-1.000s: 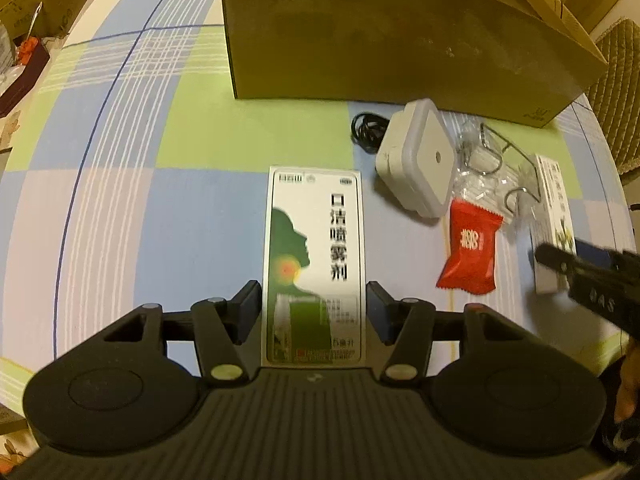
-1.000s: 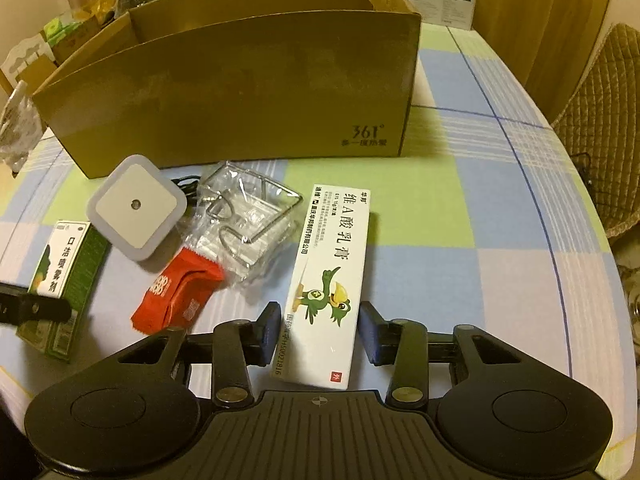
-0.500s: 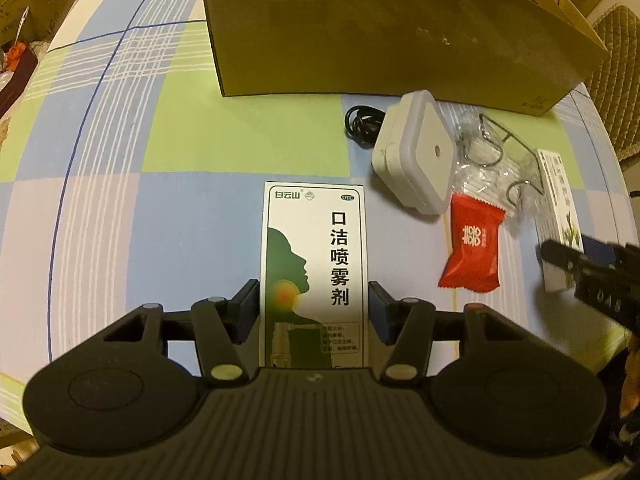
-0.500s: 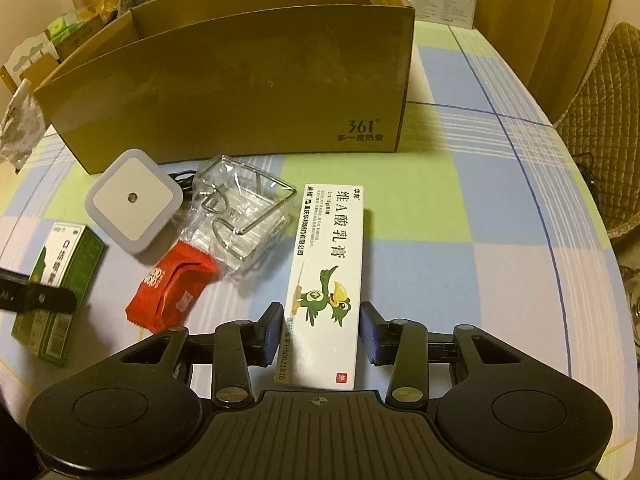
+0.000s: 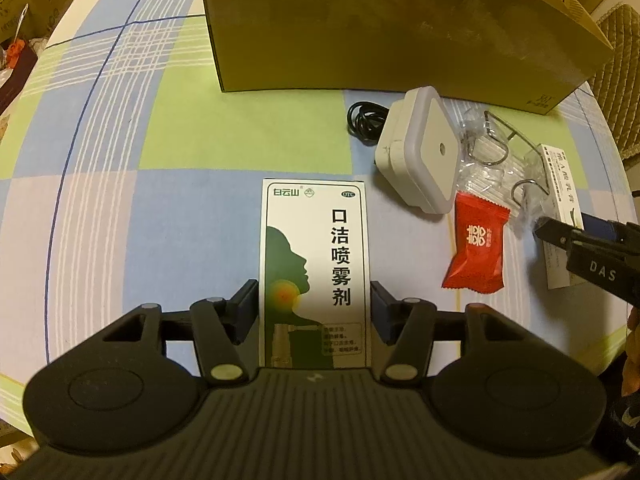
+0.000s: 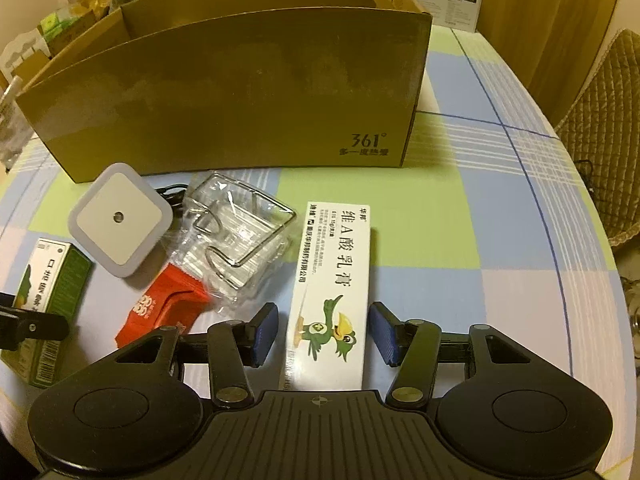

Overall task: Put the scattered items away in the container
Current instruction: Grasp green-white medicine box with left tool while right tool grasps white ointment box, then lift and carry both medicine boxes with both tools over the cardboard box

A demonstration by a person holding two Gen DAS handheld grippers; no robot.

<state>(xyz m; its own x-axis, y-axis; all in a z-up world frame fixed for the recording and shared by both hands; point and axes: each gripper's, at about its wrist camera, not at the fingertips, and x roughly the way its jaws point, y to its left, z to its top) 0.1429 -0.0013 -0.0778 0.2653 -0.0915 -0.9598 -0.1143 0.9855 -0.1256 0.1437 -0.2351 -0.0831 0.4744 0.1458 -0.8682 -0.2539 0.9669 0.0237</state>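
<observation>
We hold our left gripper (image 5: 314,306) open astride the green spray box (image 5: 314,264), fingers just beside its edges. Our right gripper (image 6: 322,332) stands open either side of the white cream box (image 6: 332,292). Both boxes lie flat on the checked tablecloth (image 5: 120,200), in front of the cardboard box (image 6: 240,100), beside a night light (image 6: 118,224) and red sachet (image 5: 476,256).

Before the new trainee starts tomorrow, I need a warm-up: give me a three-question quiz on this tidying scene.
1. True or false: the red packet is already in the cardboard box.
2. Which box lies between the left hand-held gripper fingers: A) green spray box, B) duck box?
3. Fill in: the right hand-held gripper is ____ (open/shut).

Key: 1 false; 2 A; 3 open.
</observation>
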